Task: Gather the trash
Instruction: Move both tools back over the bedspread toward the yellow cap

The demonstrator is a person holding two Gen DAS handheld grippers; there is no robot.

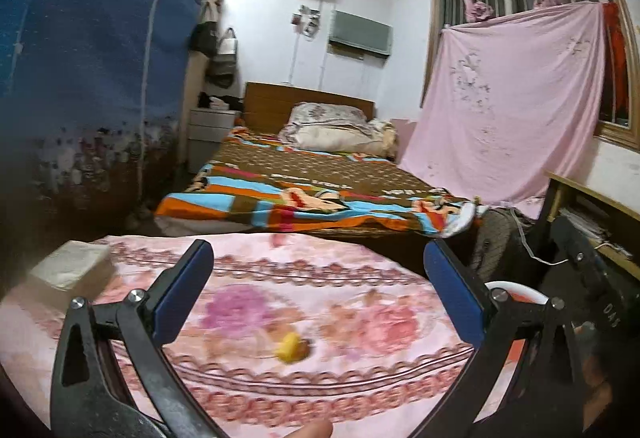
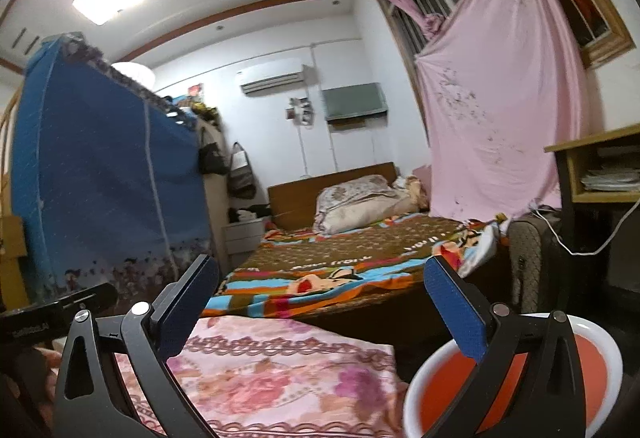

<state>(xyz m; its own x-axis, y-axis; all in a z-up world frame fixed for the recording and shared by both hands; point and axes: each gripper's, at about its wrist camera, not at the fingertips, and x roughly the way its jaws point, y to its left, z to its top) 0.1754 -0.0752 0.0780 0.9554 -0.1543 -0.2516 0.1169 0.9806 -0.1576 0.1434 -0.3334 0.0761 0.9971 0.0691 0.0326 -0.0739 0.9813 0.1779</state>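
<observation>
A small yellow and brown scrap [image 1: 292, 348] lies on the pink floral cloth [image 1: 280, 290] of a table, blurred. My left gripper [image 1: 318, 254] stands wide open above the cloth, the scrap low between its arms, nothing held. A white-rimmed bin with an orange liner [image 2: 512, 378] stands right of the table; a sliver of its rim [image 1: 516, 292] shows behind the left gripper's right finger. My right gripper [image 2: 320, 272] is wide open and empty, its right finger over the bin, its left one over the floral cloth [image 2: 280, 378].
A pale folded tissue pack [image 1: 70, 264] sits at the cloth's left end. Beyond the table is a bed with a striped blanket [image 1: 304, 194]. A blue fabric wardrobe [image 1: 92, 58] stands left, a wooden desk [image 2: 600, 166] right, a pink sheet [image 1: 508, 98] over the window.
</observation>
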